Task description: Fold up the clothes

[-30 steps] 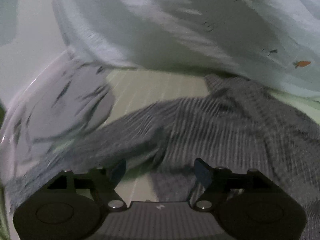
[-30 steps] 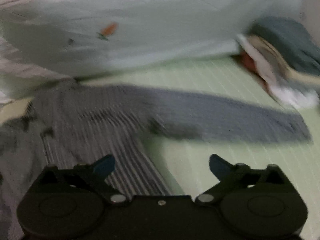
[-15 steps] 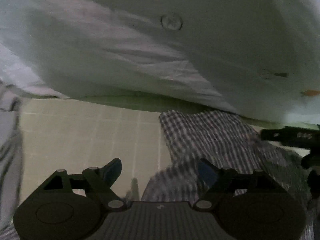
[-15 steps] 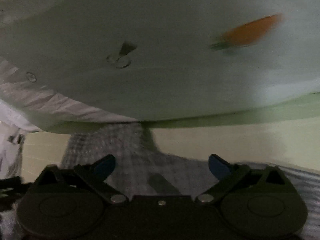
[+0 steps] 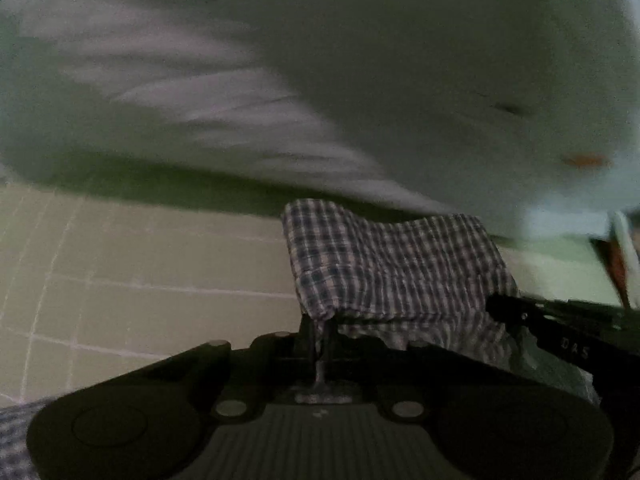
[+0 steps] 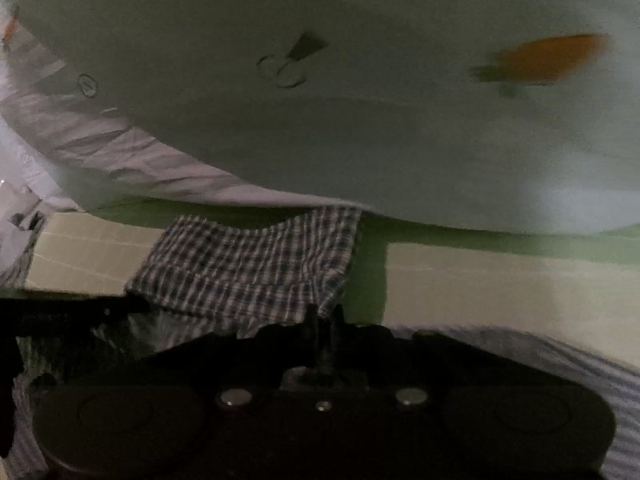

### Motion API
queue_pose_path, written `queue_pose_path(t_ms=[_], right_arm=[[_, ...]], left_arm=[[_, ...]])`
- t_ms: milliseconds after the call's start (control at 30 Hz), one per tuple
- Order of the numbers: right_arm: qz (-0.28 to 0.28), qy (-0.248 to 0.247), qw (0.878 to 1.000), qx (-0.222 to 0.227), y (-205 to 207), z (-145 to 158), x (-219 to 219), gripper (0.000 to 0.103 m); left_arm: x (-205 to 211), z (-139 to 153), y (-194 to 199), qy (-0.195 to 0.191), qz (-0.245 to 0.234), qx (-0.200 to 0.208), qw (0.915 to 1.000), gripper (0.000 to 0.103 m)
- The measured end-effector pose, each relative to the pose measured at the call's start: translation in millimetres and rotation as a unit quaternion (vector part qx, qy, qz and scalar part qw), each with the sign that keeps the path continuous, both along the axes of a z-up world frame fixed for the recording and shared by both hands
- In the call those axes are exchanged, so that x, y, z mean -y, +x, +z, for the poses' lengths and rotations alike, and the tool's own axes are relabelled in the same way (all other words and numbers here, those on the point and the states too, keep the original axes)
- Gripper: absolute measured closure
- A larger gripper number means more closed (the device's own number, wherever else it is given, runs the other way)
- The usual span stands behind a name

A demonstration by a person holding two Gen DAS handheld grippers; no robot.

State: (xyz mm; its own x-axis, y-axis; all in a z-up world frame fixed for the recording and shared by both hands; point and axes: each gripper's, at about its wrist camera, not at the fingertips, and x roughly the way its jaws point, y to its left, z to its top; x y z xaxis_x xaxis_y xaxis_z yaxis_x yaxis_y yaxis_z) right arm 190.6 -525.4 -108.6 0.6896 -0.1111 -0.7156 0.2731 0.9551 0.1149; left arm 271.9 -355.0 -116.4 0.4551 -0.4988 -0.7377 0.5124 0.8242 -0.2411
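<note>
A blue-and-white checked garment [image 5: 392,264] lies on the pale green gridded sheet [image 5: 140,272]. In the left wrist view my left gripper [image 5: 320,332] has its jaws closing on the garment's near left corner, and the fabric is pinched between the fingers. In the right wrist view the same checked garment [image 6: 248,264] has its near right corner pinched in my right gripper [image 6: 324,320], whose jaws are closing too. Each gripper shows at the edge of the other's view: the right gripper [image 5: 560,332] and the left gripper [image 6: 68,312].
A bulky pale duvet [image 6: 360,140] with a carrot print overhangs the far edge of the garment and fills the upper half of both views. Striped cloth [image 6: 580,368] lies low on the right. Bare sheet [image 6: 500,284] stretches to the right.
Both grippers swept across the bed towards the duvet and dropped to the checked garment's near edge. Their jaws went from wide open to closed on its two corners.
</note>
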Motion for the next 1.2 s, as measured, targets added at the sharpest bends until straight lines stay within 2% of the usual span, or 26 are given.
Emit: queue_pose_path(t_ms=[100, 167, 200, 300, 400, 567, 700, 800, 900, 1067, 1200], right_arm=[[-0.012, -0.051, 0.998, 0.019, -22.6, 6.7, 0.5, 0.098], [-0.012, -0.096, 0.995, 0.031, -26.0, 9.4, -0.9, 0.098], [-0.011, -0.118, 0.992, 0.037, -19.1, 10.2, 0.1, 0.098], [-0.015, -0.170, 0.984, 0.050, 16.0, 7.3, 13.1, 0.099], [-0.017, -0.186, 0.981, 0.053, 60.9, 0.8, 30.3, 0.099], [0.005, -0.178, 0.984, 0.022, 112.2, -25.1, 41.1, 0.100], [0.012, -0.207, 0.978, 0.019, 112.2, -37.2, 34.1, 0.099], [0.009, -0.198, 0.980, 0.022, 111.1, -36.1, 37.6, 0.100], [0.007, -0.204, 0.979, 0.026, 112.2, -36.6, 38.5, 0.100], [0.005, -0.229, 0.973, 0.038, 109.2, -40.9, 34.0, 0.100], [-0.004, -0.209, 0.977, 0.049, 106.7, -38.9, 44.1, 0.100]], left_arm=[[23.5, 8.3, -14.8, 0.007, -0.017, 0.051, 0.9985, 0.100], [42.5, 11.1, -12.4, 0.026, -0.027, 0.100, 0.9943, 0.100], [51.4, 12.1, -5.9, 0.031, -0.027, 0.118, 0.9922, 0.100], [70.4, 12.8, 25.2, 0.029, -0.009, 0.140, 0.9897, 0.100], [89.0, 6.1, 59.3, 0.042, -0.002, 0.141, 0.9892, 0.100], [92.1, -31.2, 80.1, 0.055, 0.017, 0.094, 0.9939, 0.100], [97.8, -33.0, 71.3, 0.059, 0.016, 0.106, 0.9924, 0.100], [101.6, -31.6, 64.8, 0.059, 0.018, 0.106, 0.9924, 0.100], [99.5, -34.6, 80.2, 0.056, 0.023, 0.106, 0.9925, 0.099], [97.0, -40.9, 76.3, 0.044, 0.038, 0.120, 0.9911, 0.099], [92.3, -45.8, 75.3, 0.027, 0.046, 0.124, 0.9909, 0.099]])
